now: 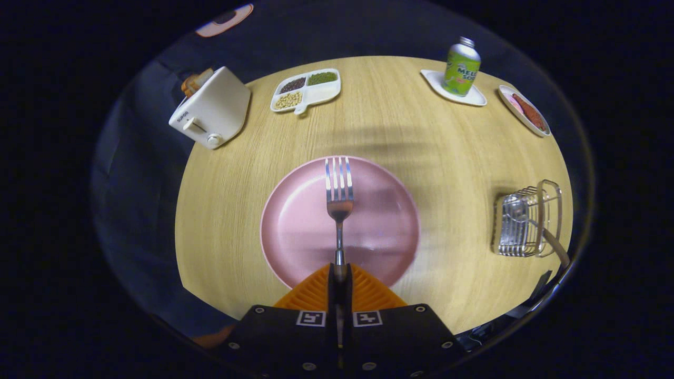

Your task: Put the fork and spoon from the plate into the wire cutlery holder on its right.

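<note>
While the fork hangs over the plate, my claw: my gripper (339,273) has both fingers pressed together on the fork's handle, clamped tight.
Fork: the fork (339,195) points straight ahead from my fingertips, tines away from me, above the middle of the pink plate (295,231); I cannot tell whether it touches the plate.
Plate: it sits just ahead of my fingers on the round wooden table (421,152); its face looks bare.
Holder: the wire cutlery holder (526,221) stands on the table to the right of the plate, well apart from it, near the table's edge; a handle (555,245) leans out of it toward me, what it belongs to I cannot tell.
Surface: pale wood grain, with a soft shadow band across it beyond the plate.
Far side: a white toaster (210,110) with bread slices at the far left, a white divided tray (308,90) of beans and grains beside it, a green bottle (462,68) upright on a small white dish (455,92), and an oval dish (524,110) with food at the far right.
Room: dark cloth wall all around the table.
</note>
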`<state>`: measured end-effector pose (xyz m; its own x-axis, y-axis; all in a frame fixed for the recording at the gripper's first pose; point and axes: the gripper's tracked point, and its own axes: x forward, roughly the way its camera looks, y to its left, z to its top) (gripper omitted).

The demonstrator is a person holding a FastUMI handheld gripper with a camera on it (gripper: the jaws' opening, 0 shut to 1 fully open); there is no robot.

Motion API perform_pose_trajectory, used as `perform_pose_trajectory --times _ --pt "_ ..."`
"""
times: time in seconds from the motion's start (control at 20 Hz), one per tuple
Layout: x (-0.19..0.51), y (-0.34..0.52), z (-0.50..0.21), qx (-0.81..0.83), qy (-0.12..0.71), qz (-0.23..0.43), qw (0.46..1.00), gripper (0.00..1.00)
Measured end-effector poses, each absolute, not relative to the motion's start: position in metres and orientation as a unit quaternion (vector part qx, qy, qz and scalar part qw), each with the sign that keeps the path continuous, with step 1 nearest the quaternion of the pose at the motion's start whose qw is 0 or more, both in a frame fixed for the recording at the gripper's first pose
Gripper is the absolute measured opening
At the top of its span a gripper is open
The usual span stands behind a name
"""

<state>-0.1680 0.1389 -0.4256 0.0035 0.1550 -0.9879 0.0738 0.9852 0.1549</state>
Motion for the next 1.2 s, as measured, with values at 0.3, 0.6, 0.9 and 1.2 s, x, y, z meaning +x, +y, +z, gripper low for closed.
perform_pose_trajectory --times 0.3,0.6,0.9,1.2 --pt "-0.173 0.033 -0.389 0.074 0.698 -0.022 0.712 0.05" --pt "-0.195 -0.041 -0.377 0.057 0.72 -0.045 0.69 0.04" --pt "-0.204 -0.075 -0.377 0.035 0.754 -0.032 0.656 0.05" --pt "-0.211 -0.082 -0.383 0.034 0.794 -0.011 0.606 0.07"
